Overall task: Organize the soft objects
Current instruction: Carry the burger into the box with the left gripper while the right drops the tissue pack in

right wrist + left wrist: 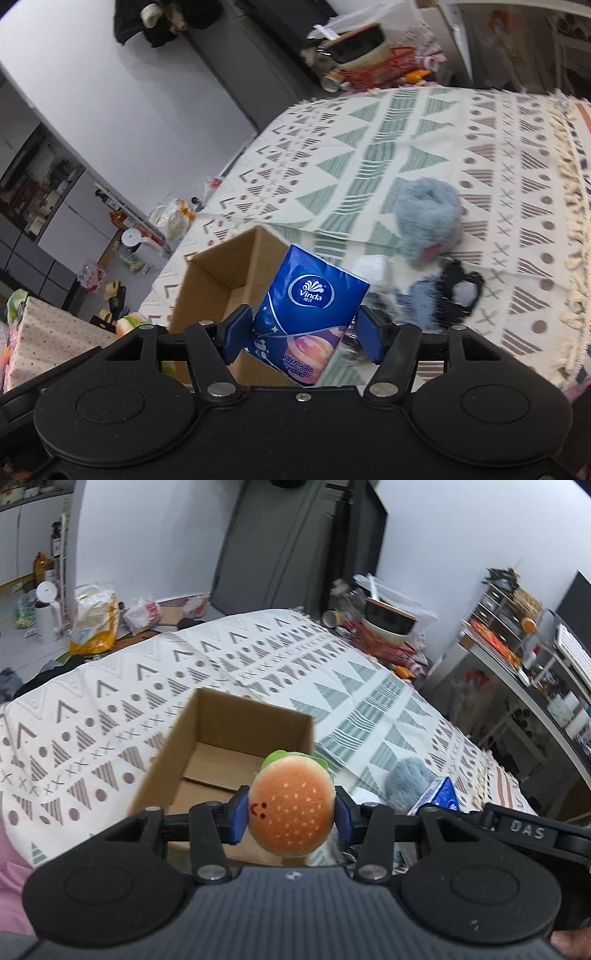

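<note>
My left gripper is shut on a plush hamburger with a small face, held above the near wall of an open cardboard box. The box's floor shows bare cardboard. My right gripper is shut on a blue tissue pack marked Vinda, raised just right of the same box. That pack's corner also shows at the right in the left wrist view. A fluffy blue-grey plush lies on the patterned blanket; it appears too in the left wrist view.
Dark and blue soft items lie on the blanket near the fluffy plush. A red basket with bowls sits past the bed's far end. Shelves and a cluttered desk stand on the right. Bags and a kettle are on the floor at left.
</note>
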{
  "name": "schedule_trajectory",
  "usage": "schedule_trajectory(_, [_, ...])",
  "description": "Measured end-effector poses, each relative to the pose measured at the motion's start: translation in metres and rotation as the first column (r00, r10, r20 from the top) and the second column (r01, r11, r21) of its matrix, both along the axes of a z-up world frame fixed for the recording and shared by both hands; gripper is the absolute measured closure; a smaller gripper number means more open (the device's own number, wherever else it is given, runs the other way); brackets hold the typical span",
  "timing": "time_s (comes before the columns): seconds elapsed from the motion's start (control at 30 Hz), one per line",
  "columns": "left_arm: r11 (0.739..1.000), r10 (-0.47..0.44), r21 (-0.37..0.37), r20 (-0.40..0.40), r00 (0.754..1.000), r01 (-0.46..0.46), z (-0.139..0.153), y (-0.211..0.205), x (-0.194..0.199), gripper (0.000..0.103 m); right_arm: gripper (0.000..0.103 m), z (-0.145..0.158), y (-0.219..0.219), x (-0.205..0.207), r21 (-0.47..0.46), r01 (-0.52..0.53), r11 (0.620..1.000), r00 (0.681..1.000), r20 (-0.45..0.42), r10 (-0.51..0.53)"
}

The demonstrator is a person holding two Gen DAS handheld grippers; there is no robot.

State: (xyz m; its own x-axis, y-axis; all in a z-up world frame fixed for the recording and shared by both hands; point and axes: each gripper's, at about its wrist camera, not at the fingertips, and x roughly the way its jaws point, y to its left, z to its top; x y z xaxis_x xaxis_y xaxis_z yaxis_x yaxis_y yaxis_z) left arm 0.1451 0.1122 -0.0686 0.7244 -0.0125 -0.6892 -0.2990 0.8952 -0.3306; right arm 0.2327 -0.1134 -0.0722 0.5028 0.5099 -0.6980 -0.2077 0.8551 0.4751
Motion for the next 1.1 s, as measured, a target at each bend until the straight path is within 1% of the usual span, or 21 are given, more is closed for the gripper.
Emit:
schedule_trajectory(0.17, [0.999,0.045,-0.020,-0.022,0.999,-0.045,-0.004,0.025,-0.001,0.057,0.043,0.010,0.027,0.001,0.011,-0.031,0.999,0.999,0.017,0.030])
schedule_trajectory(0.33, [0.997,0.067,-0.032,-0.048,0.997,-0.069,-0.008,0.041,0.003,0.057,0.043,0.019,0.052,0.000,0.025,-0.053,0.998,0.998,0.025,0.053])
schedule_trajectory(0.43, [0.996,0.080,-0.033,-0.044,0.996,-0.082,-0.008,0.047,0.005,0.052,0.043,0.021,0.065,0.001,0.027,-0.060,0.998,0.998,0.028,0.059])
schedule_trajectory(0.5, [0.995,0.091,-0.038,-0.050,0.995,-0.093,-0.006,0.051,0.006,0.045,0.043,0.021,0.071,0.003,0.030,-0.064,0.998,0.998,0.024,0.063])
schedule_trajectory(0.57, [0.995,0.095,-0.036,-0.042,0.995,-0.097,-0.002,0.053,0.005,0.043,0.043,0.022,0.077,0.004,0.034,-0.068,0.997,0.998,0.020,0.067])
schedule_trajectory(0.67, [0.994,0.103,-0.019,-0.042,0.994,-0.104,0.004,0.057,0.001,0.037,0.042,0.020,0.086,0.005,0.037,-0.076,0.996,0.997,0.015,0.075])
schedule_trajectory(0.73, [0.994,0.108,-0.010,-0.038,0.993,-0.109,0.007,0.060,-0.002,0.035,0.041,0.018,0.090,0.006,0.038,-0.083,0.996,0.997,0.007,0.083])
schedule_trajectory(0.8, [0.993,0.118,0.000,-0.040,0.992,-0.118,0.010,0.061,-0.003,0.030,0.040,0.015,0.094,0.007,0.034,-0.091,0.995,0.996,0.000,0.091])
schedule_trajectory(0.83, [0.992,0.125,0.007,-0.042,0.991,-0.124,0.011,0.062,-0.004,0.029,0.039,0.013,0.095,0.007,0.034,-0.099,0.995,0.995,0.000,0.099])
schedule_trajectory(0.87, [0.991,0.133,0.019,-0.044,0.990,-0.132,0.012,0.062,-0.005,0.027,0.038,0.012,0.096,0.007,0.037,-0.101,0.994,0.995,-0.002,0.101])
schedule_trajectory(0.93, [0.989,0.142,0.042,-0.044,0.989,-0.140,0.014,0.062,-0.006,0.023,0.026,0.012,0.094,0.008,0.044,-0.094,0.995,0.996,-0.006,0.094])
schedule_trajectory(1.0, [0.988,0.144,0.060,-0.042,0.989,-0.141,0.015,0.062,-0.007,0.021,0.019,0.014,0.088,0.006,0.048,-0.082,0.995,0.997,-0.003,0.082])
schedule_trajectory(1.07, [0.988,0.141,0.067,-0.044,0.989,-0.138,0.015,0.060,-0.006,0.021,0.016,0.016,0.081,0.005,0.043,-0.076,0.996,0.997,0.000,0.076])
schedule_trajectory(1.1, [0.988,0.140,0.065,-0.047,0.989,-0.137,0.014,0.058,-0.006,0.021,0.012,0.016,0.077,0.005,0.039,-0.074,0.997,0.997,0.001,0.074])
